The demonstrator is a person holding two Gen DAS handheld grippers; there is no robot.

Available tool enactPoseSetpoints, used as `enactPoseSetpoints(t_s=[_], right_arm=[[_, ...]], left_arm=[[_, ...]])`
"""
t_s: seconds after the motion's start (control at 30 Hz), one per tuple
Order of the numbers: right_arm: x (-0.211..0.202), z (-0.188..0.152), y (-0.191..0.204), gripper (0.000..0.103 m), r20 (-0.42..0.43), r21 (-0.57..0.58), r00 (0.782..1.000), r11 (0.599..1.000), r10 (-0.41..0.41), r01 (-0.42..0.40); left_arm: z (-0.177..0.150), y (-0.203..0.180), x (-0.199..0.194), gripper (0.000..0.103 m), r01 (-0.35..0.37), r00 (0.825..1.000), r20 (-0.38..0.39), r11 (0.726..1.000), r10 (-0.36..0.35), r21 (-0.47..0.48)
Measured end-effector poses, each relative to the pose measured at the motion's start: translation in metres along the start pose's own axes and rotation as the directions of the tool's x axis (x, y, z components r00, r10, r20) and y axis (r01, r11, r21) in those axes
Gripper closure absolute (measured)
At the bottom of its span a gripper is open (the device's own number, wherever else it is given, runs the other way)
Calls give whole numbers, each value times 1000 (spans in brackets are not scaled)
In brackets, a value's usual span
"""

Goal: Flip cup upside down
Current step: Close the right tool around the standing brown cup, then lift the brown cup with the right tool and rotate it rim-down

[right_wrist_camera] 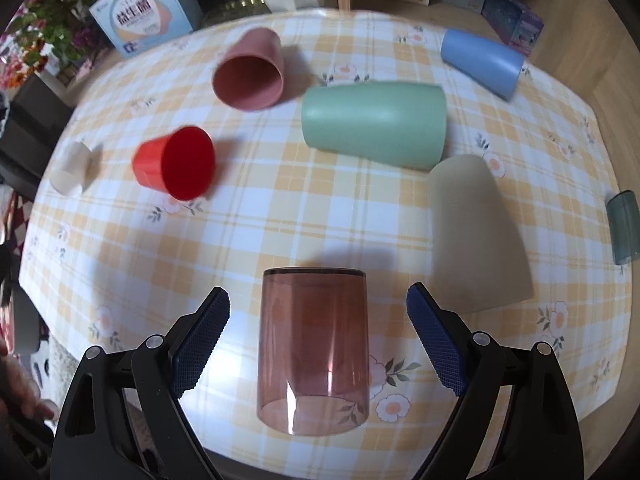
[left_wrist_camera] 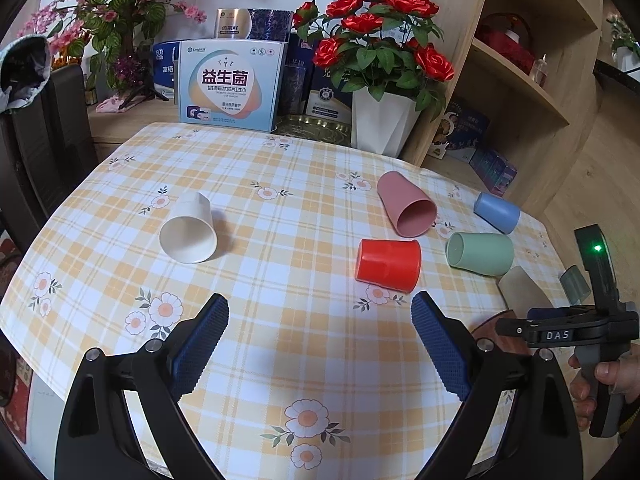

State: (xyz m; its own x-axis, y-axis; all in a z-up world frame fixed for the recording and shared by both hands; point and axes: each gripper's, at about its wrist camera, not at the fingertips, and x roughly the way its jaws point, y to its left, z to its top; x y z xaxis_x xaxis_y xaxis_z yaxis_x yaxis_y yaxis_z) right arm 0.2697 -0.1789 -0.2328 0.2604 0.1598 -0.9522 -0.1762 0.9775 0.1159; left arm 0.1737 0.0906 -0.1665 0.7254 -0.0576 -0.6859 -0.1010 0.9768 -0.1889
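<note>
Several cups lie on their sides on the checked tablecloth (left_wrist_camera: pixel 280 208). In the right wrist view a clear brown cup (right_wrist_camera: pixel 314 344) lies between the open fingers of my right gripper (right_wrist_camera: pixel 318 304), untouched. Beyond it lie a beige cup (right_wrist_camera: pixel 476 236), green cup (right_wrist_camera: pixel 374 124), red cup (right_wrist_camera: pixel 176 168), pink cup (right_wrist_camera: pixel 250 76), blue cup (right_wrist_camera: pixel 482 62) and white cup (right_wrist_camera: pixel 72 168). My left gripper (left_wrist_camera: pixel 320 316) is open and empty above the table, near the red cup (left_wrist_camera: pixel 388 260). The white cup (left_wrist_camera: pixel 188 228) lies to its left.
A white vase of red roses (left_wrist_camera: pixel 380 120), boxes (left_wrist_camera: pixel 232 84) and a wooden shelf (left_wrist_camera: pixel 520 80) stand behind the table. A dark chair (left_wrist_camera: pixel 40 140) is at the left. A grey-green cup (right_wrist_camera: pixel 622 228) lies at the right edge. The right gripper body (left_wrist_camera: pixel 580 328) shows at right.
</note>
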Motion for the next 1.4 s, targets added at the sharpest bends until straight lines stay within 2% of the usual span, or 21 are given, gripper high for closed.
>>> enactPoseSetpoints(t_s=[0.53,0.6,0.7,0.77,1.07,1.4], right_arm=[[26,10,6,16,-88,-26,996,999,-27,25],[28,11,7,25,-94,-27,995,999,-29,27],[32,11,7,28,-101,-20,994,999,-27,25],[33,12,6,41,-102,-13,995,1000,-19,17],[25,3,2,41,-71,2,997,1000,7,-7],[-6,-28,-16,41,7,32,999,999,41,-42]], left_arm=[[-5,2,7,13,-14,999,-34,1000,14,-4],[-5,2,8,13,-15,999,-38,1000,15,-2],[-6,1,9,13,-15,999,-41,1000,15,1],[-7,1,8,13,-19,999,-41,1000,19,5],[-6,0,7,13,-33,998,-47,999,33,10],[-8,-11,2,13,-33,998,-52,999,35,35]])
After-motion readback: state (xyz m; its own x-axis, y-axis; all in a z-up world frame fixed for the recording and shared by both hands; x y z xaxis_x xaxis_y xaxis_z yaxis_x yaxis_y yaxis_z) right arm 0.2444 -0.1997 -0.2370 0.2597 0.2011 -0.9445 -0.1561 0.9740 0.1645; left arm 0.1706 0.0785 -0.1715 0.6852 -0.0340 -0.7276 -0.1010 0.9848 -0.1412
